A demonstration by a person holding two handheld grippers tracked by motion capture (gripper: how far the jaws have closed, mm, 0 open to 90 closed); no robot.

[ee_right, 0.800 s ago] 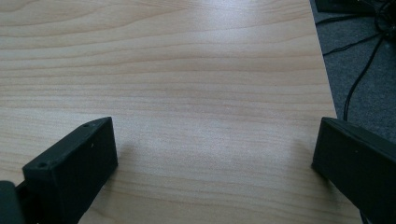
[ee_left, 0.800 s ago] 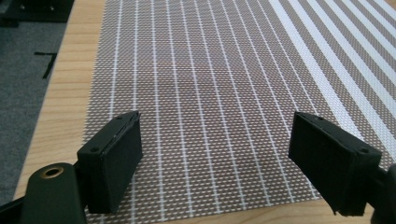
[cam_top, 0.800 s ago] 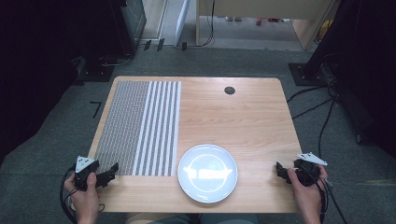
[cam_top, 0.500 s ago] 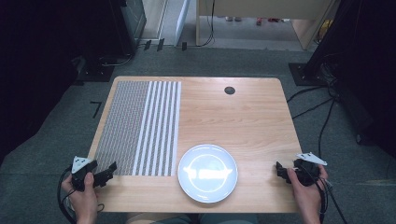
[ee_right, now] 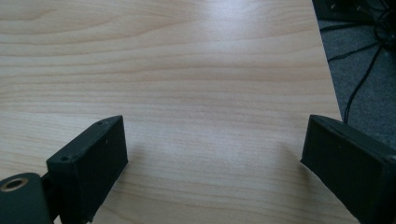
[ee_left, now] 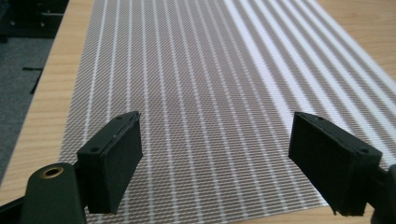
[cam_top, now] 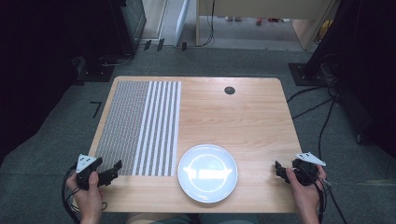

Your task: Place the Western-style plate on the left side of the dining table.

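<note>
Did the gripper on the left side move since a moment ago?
Yes, a little. In the high view the left gripper has edged rightward, so its jaws now sit just over the near-left corner of the striped placemat, which has stayed put.

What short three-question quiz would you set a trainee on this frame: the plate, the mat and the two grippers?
1. True or false: the plate lies on the striped mat.
2. Multiple choice: the left gripper is A) shut on the mat, B) open above the mat's near end, C) open above the plate.
3. Fill in: the right gripper is open over bare ____.

Key:
1. False: the plate sits on the table, just right of the mat.
2. B.
3. Wood, near the table's right edge.
</note>
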